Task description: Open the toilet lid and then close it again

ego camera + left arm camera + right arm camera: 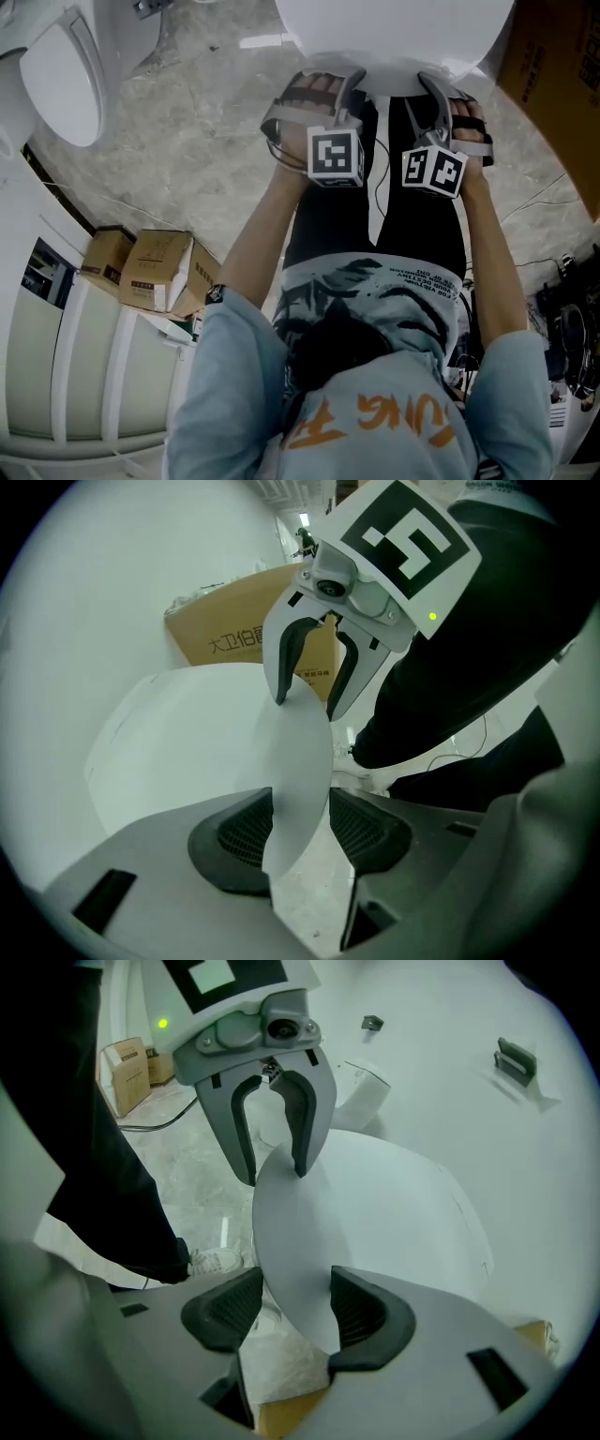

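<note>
Close in, the person's arms reach forward over a marbled floor [187, 122], with a tool in each hand. The left hand [305, 103] and right hand [469, 127] sit side by side, the marker cubes [335, 155] facing up.

Both tools meet the near rim of the white lid [394, 28], which lies at the far middle of the head view. The left tool [356, 94] takes the rim left of centre and the right tool [427, 94] takes it just to the right, the two close together but apart.

In the left gripper view, the left tool [302, 832] has its jaws closed to about the rim's thickness. The lid [187, 742] edge fills the gap between the ribbed pads [246, 834] and seems to touch both. The right tool [305, 682] shows beyond it, straddling the same edge.

In the right gripper view, the right tool [298, 1307] is set the same way. The lid [394, 1213] rim is pinched between its pads [361, 1309], and the left tool [274, 1171] bites the edge further along.

On the floor at the near left stand small cardboard boxes [155, 267]. Farther left is a second toilet [61, 80], and a large box [553, 75] stands at the far right, near the lid.
</note>
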The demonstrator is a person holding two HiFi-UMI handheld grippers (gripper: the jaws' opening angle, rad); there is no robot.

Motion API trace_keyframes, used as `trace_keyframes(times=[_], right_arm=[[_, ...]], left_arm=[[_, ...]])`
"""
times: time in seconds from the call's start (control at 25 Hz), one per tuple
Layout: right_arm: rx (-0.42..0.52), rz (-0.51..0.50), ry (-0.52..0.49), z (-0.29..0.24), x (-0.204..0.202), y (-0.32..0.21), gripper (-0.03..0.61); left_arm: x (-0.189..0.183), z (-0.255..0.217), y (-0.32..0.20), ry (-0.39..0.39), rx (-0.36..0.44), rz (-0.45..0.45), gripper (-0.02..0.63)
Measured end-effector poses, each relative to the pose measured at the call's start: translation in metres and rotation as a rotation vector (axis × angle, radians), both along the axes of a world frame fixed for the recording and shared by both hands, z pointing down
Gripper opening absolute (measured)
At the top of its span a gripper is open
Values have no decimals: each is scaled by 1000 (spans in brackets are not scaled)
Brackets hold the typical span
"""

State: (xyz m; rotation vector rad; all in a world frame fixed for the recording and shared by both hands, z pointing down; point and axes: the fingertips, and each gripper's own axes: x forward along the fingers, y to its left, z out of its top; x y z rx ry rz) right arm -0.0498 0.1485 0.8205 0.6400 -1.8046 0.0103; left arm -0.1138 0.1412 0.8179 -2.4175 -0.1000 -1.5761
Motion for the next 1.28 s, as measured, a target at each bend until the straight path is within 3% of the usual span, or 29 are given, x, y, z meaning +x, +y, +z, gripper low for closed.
trace_keyframes(times=[0.16,0.24,0.36,0.48,0.8,0.92,1.08,1.28], right_arm=[[-32,13,-8,-5,-4,-1,219],[-78,48,-41,-13,-6,6,197],[-136,145,-109,-29,-10,15,190],[-151,256,-182,-57,-14,16,161],[39,392,-292,-160,2,-62,52],[114,399,-302,-199,5,-85,29],[218,416,-336,-255,6,-117,14],[308,481,-450,-327,6,-151,14]], left_arm=[[-1,-4,-4,23,-80,-83,204],[1,-12,-5,37,-164,-153,154],[-3,-33,-17,87,-259,-317,114],[-8,-70,-30,171,-305,-486,57],[-19,-170,-100,426,-251,-855,26],[-29,-211,-127,535,-240,-990,26],[-29,-271,-159,643,-173,-1031,26],[-21,-350,-193,759,-80,-1012,26]])
